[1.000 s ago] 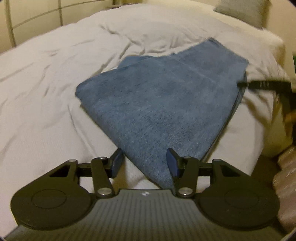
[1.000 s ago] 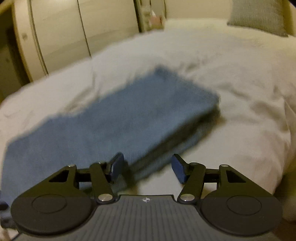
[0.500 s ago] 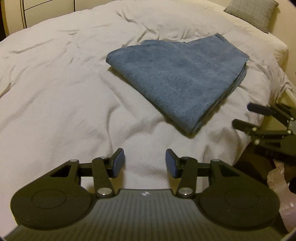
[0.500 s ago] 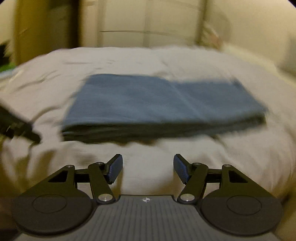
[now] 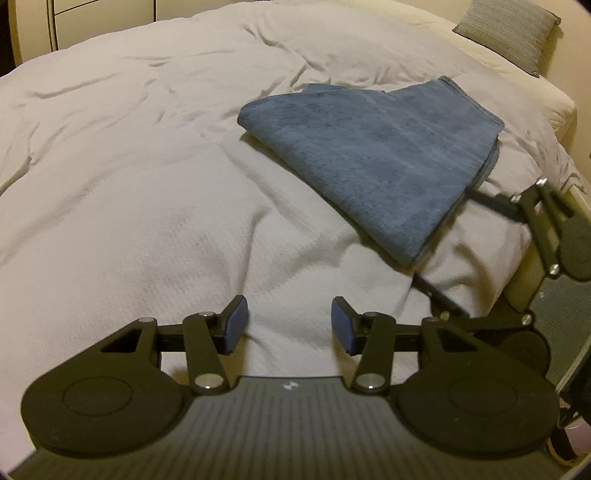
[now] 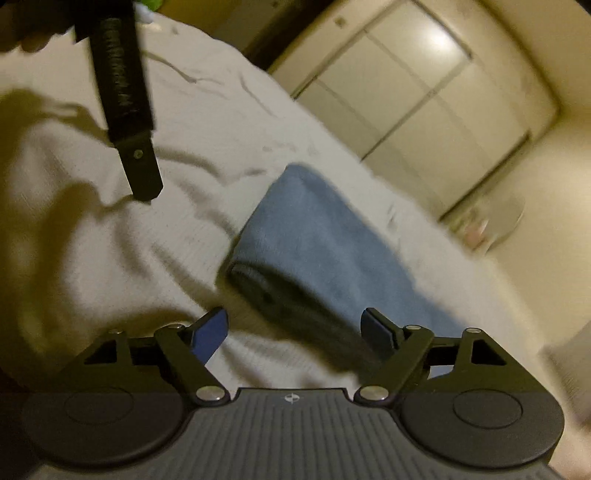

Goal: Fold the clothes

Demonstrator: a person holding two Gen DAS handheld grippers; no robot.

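We find the folded blue towel (image 5: 373,155) lying on the white bed cover (image 5: 147,184), toward the bed's right edge as the left wrist view shows it, with its near corner pointing down toward that edge. Its long axis runs diagonally, from that near corner up and away toward the head of the bed, where a grey pillow (image 5: 508,35) sits at the far right corner.

The right gripper (image 6: 293,332) is the nearer tool. In its own view the towel's thick folded end lies directly ahead, just beyond the fingertips and roughly centred between them. Its jaws are opening, they stand wide, and nothing is pressed between the pads. In the left wrist view this gripper shows at the bed's right edge, with one finger reaching to the towel's layered side edge; we cannot tell whether it touches.

The left gripper (image 5: 290,326) hangs over bare cover, well apart from the towel, which lies ahead and to its right. Its jaws are partly parted and empty.

The towel is terry cloth, soft and several layers thick, with stacked edges on its right side. The cover is a finely textured weave, creased and yielding. We judge the next fold calls for a grip at the towel's end.
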